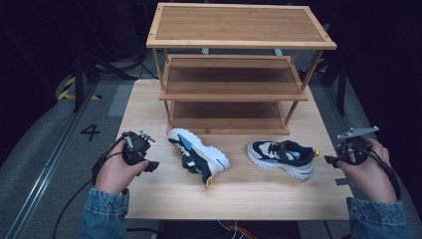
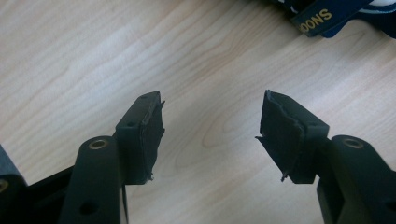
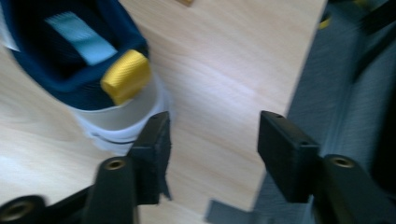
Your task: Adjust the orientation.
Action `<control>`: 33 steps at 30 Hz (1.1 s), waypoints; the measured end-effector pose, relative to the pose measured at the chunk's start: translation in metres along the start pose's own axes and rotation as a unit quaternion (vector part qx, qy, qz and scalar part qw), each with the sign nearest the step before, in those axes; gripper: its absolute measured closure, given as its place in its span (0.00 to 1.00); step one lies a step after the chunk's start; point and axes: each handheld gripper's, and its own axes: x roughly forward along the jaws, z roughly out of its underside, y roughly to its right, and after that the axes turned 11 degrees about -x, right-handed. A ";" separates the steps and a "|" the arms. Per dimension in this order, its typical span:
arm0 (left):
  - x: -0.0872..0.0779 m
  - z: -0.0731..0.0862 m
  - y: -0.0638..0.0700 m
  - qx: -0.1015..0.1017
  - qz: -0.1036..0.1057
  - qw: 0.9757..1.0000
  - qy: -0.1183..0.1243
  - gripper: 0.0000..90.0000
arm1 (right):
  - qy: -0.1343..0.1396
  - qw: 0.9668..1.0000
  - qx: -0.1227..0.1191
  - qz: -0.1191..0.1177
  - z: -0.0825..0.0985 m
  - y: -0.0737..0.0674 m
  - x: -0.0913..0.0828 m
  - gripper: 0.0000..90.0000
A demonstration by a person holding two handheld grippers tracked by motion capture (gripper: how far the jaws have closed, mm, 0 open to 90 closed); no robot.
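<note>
Two navy, white and beige sneakers with yellow heel loops lie on the wooden table (image 1: 149, 199). The left sneaker (image 1: 198, 156) points up-left, heel toward me; the right sneaker (image 1: 282, 157) lies sideways with its heel to the right. My left gripper (image 1: 148, 166) is open, just left of the left sneaker, with bare table between its jaws (image 2: 212, 135); a corner of that sneaker (image 2: 327, 14) shows at top right. My right gripper (image 1: 331, 160) is open by the right sneaker's heel (image 3: 119, 88), holding nothing (image 3: 212, 135).
A three-tier wooden shoe rack (image 1: 234, 69) stands at the back of the table, its shelves bare. The table's right edge (image 3: 303, 60) runs close beside my right gripper, with grey floor (image 3: 345, 93) beyond. Dark stands and cables surround the table.
</note>
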 end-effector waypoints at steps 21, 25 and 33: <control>-0.005 -0.032 0.047 0.070 0.069 0.994 0.046 0.65 | 0.058 0.996 0.073 -0.006 0.018 -0.004 -0.013 0.77; -0.003 -0.038 0.057 0.081 0.076 0.992 0.061 0.78 | 0.068 0.995 0.075 -0.007 0.020 -0.008 -0.020 0.84; 0.006 -0.053 0.078 0.114 0.093 0.985 0.085 0.92 | 0.056 0.995 0.079 -0.011 0.032 -0.010 -0.018 0.84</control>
